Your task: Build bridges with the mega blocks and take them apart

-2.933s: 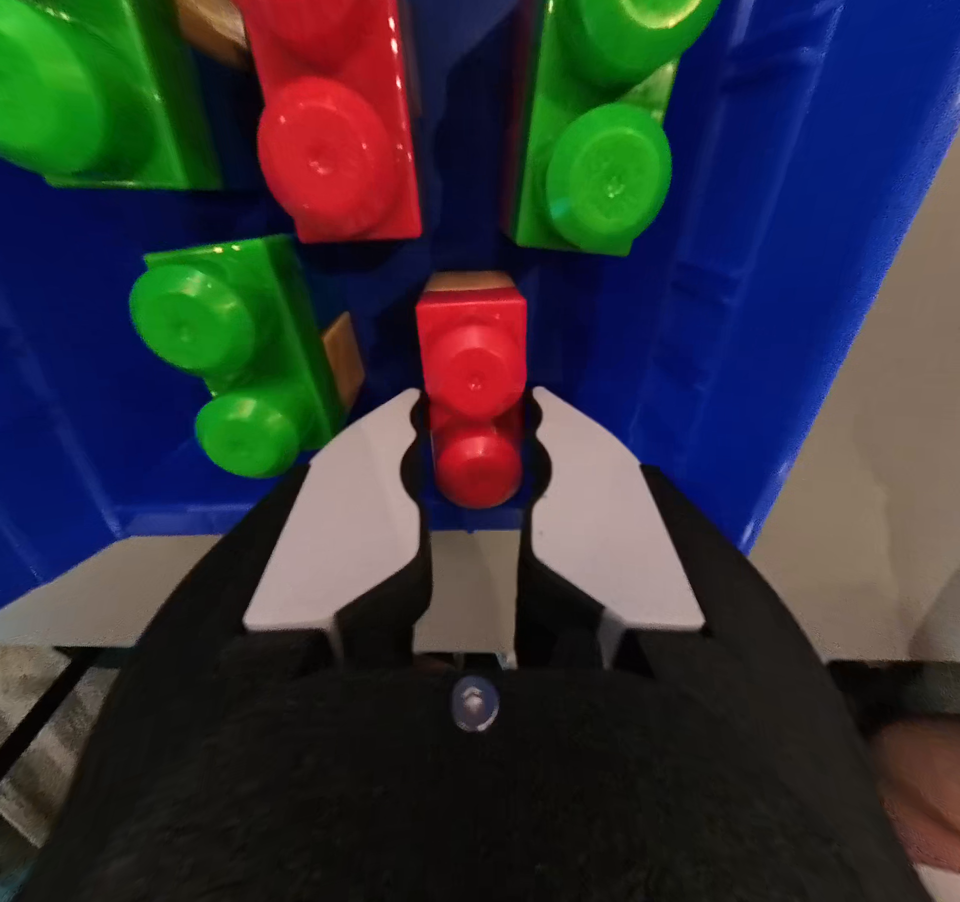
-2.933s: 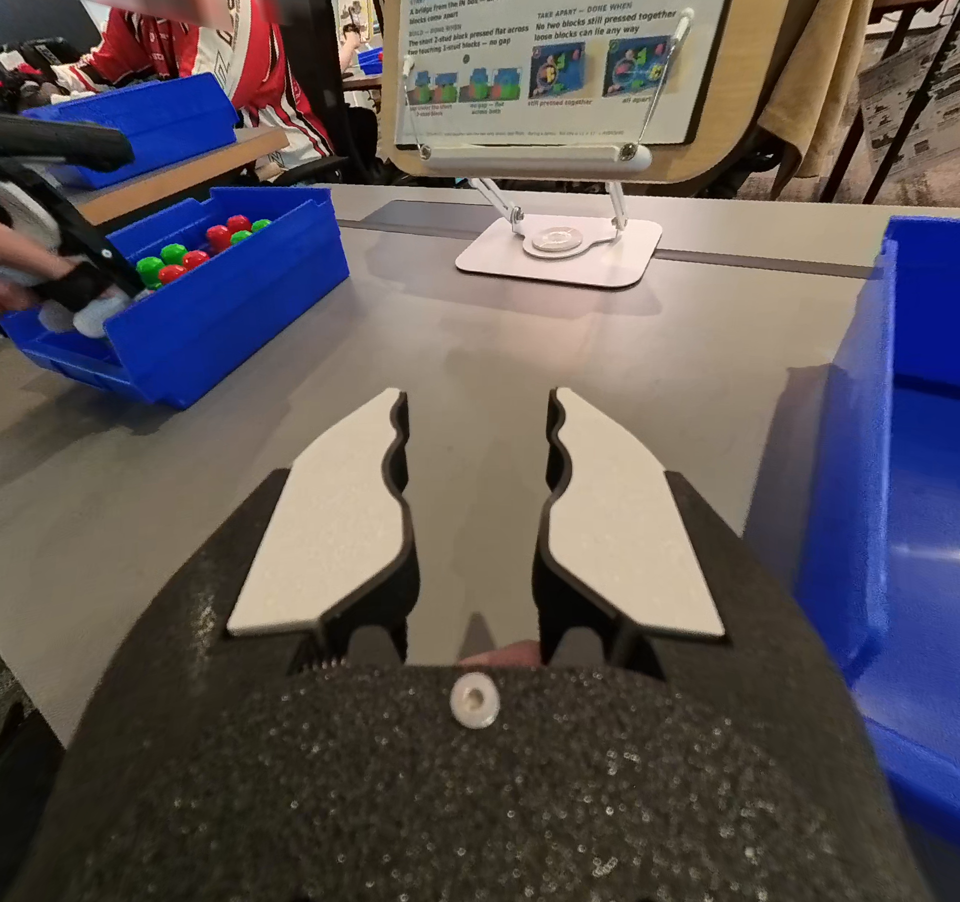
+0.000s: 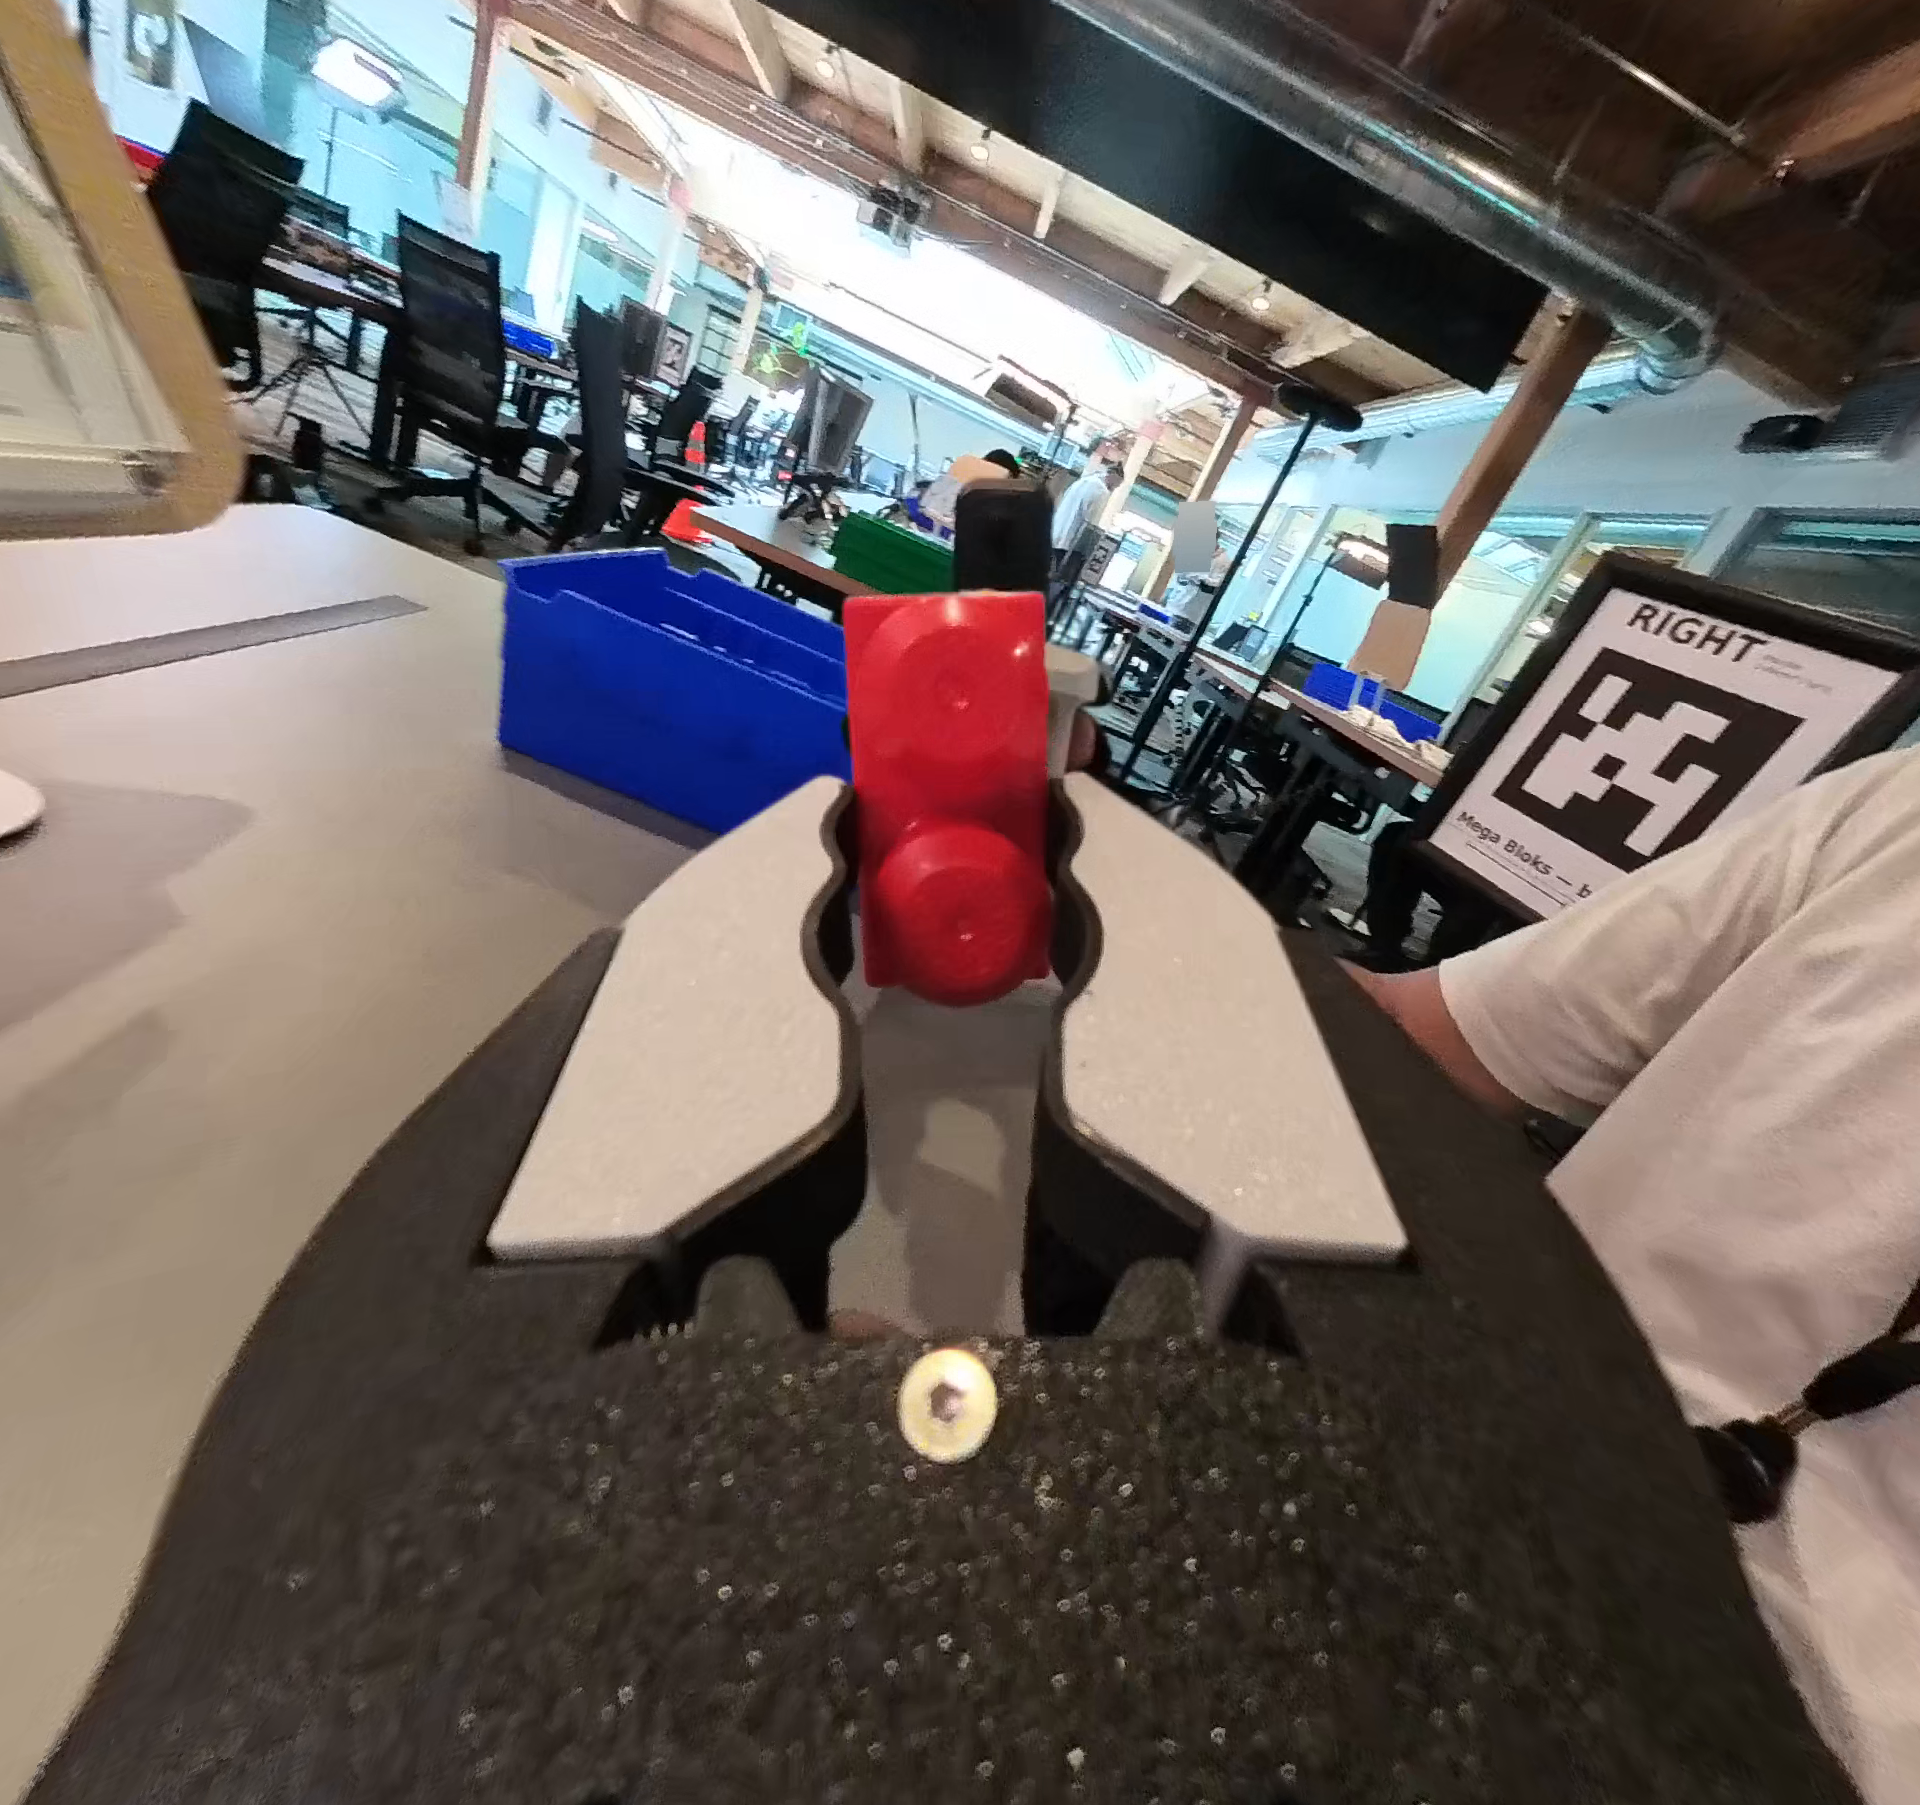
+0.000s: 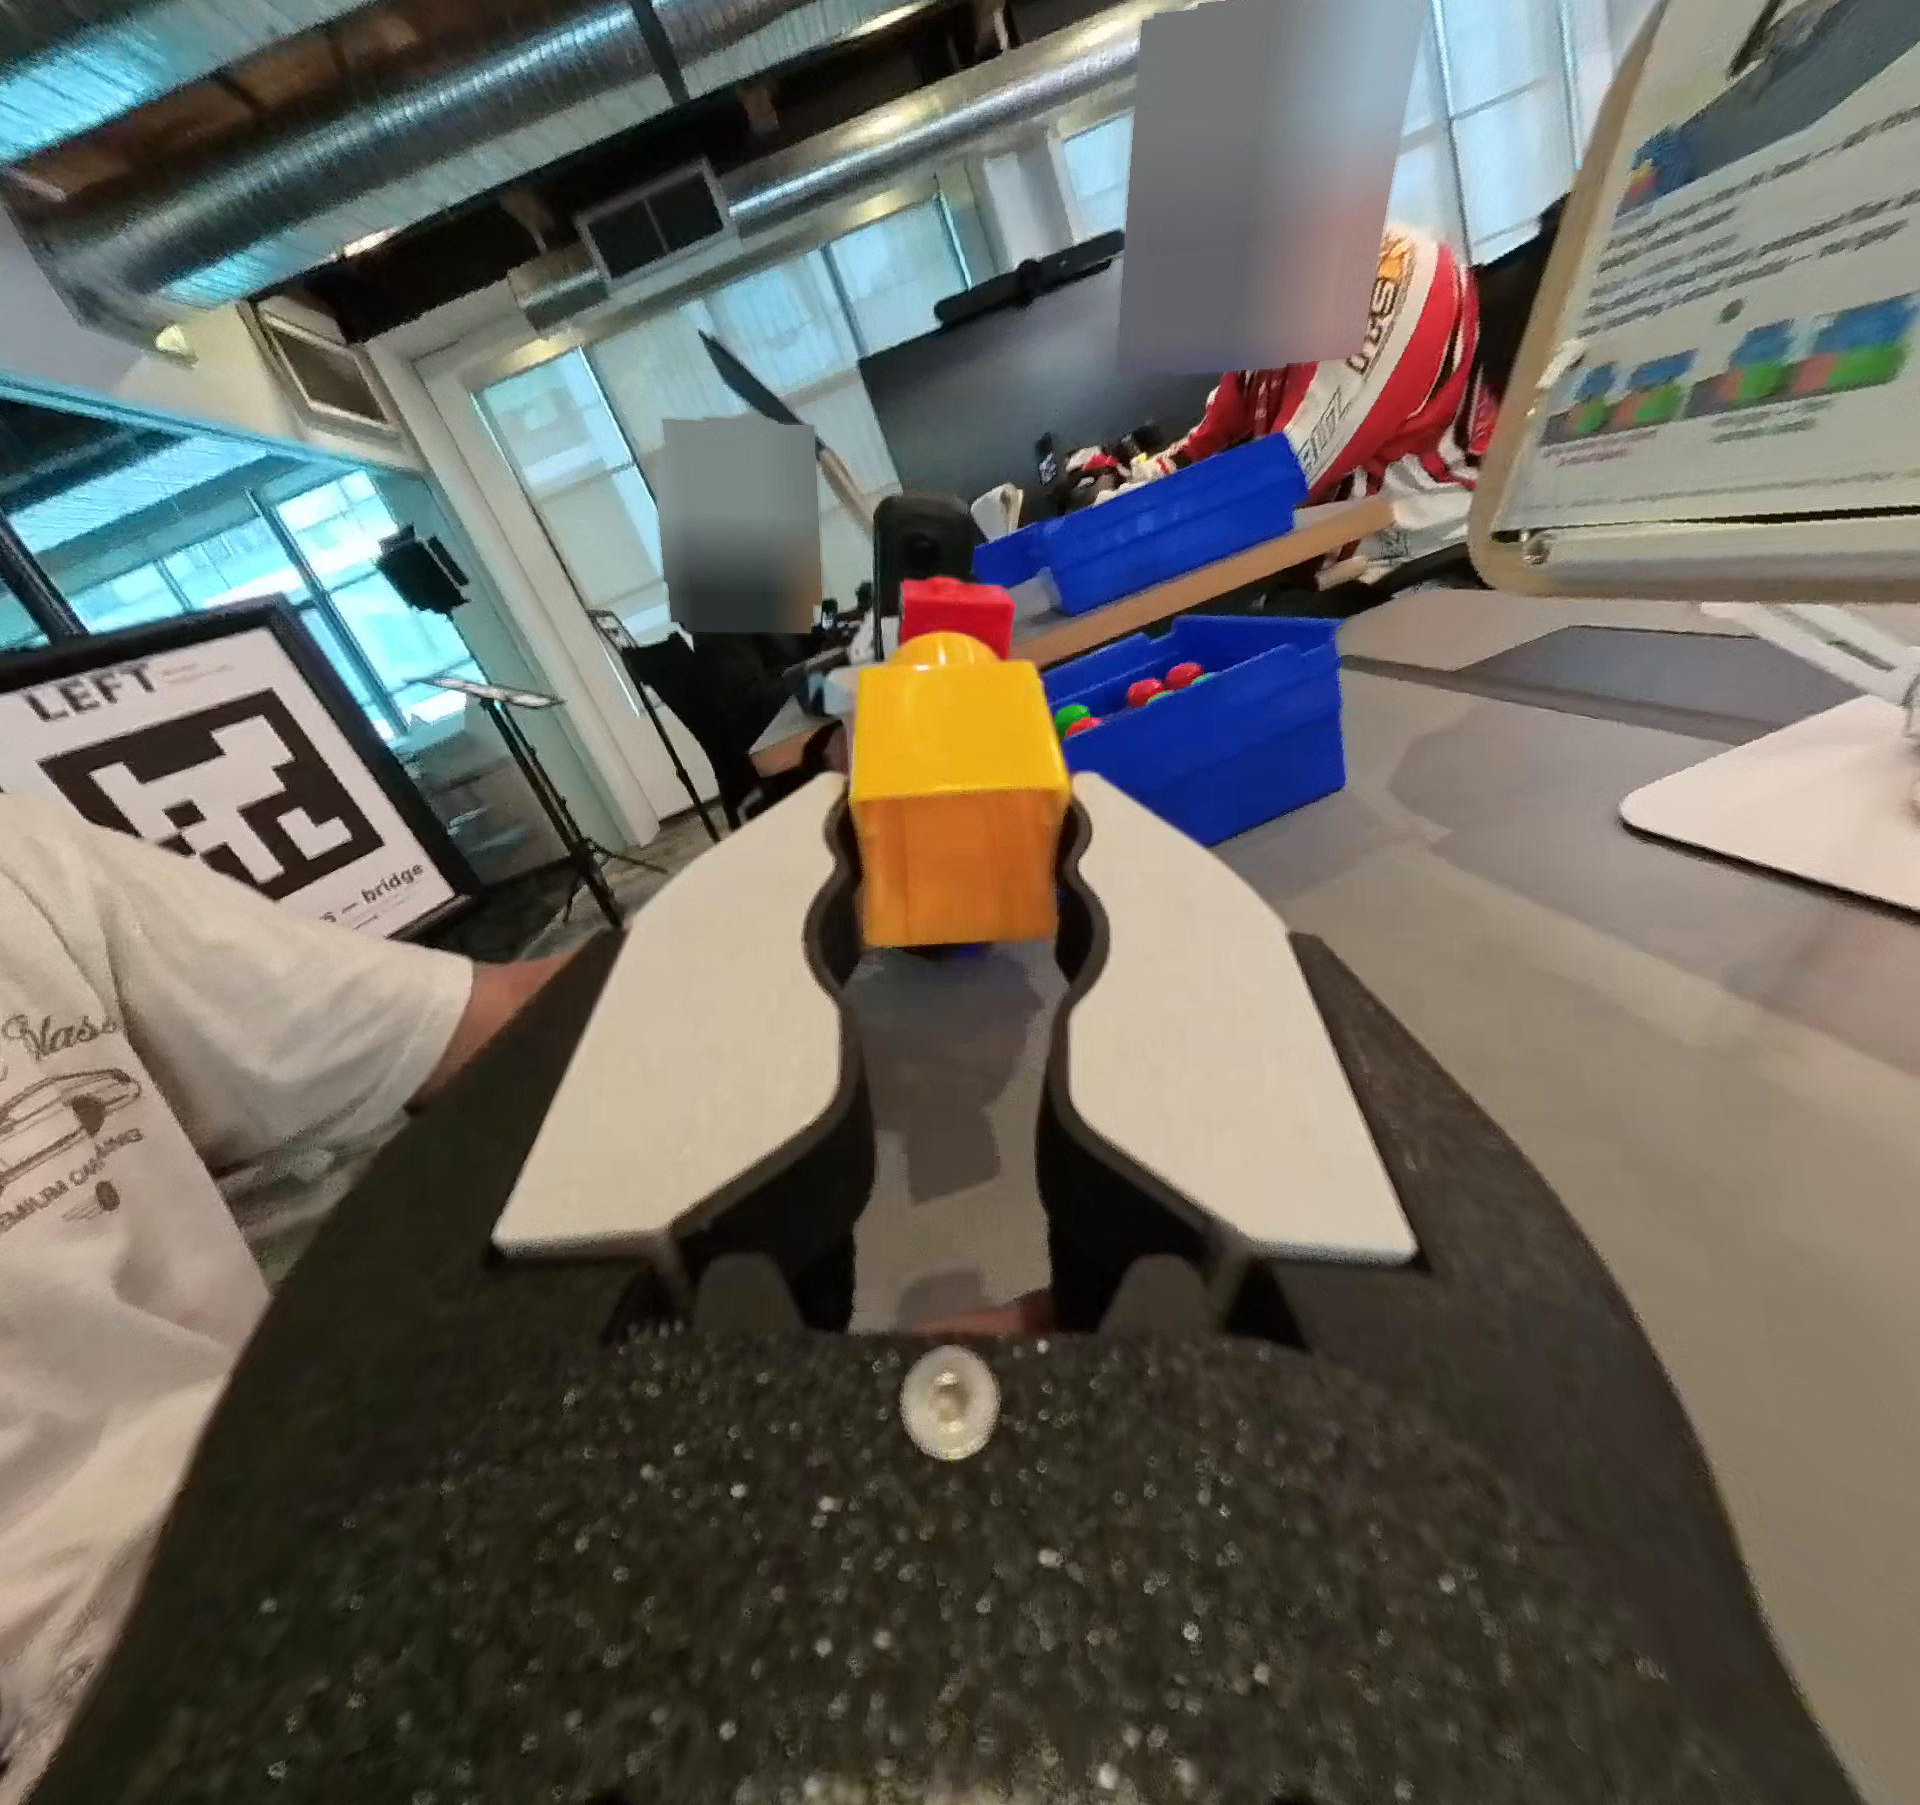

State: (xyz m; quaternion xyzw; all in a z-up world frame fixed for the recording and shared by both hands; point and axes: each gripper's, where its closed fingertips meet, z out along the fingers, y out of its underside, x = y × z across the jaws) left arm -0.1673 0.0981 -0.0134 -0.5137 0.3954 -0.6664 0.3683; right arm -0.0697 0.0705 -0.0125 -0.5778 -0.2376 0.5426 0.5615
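Ahead of our left gripper (image 3: 951, 882) sits a blue bin (image 3: 665, 690) on the grey table (image 3: 260, 924); off to the front right of our right gripper (image 4: 956, 872) sits another blue bin (image 4: 1226, 768) holding loose blocks. Our left gripper is clamped on a red two-stud block (image 3: 948, 799), studs facing the camera. Our right gripper pinches a yellow block (image 4: 956, 810) by its flat sides, both raised over the table. We judge these light, rigid and slick, so gripping the flat walls, clear of the studs, suits best.

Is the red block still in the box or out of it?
Out. The left gripper holds the red block between its jaws, above the table.
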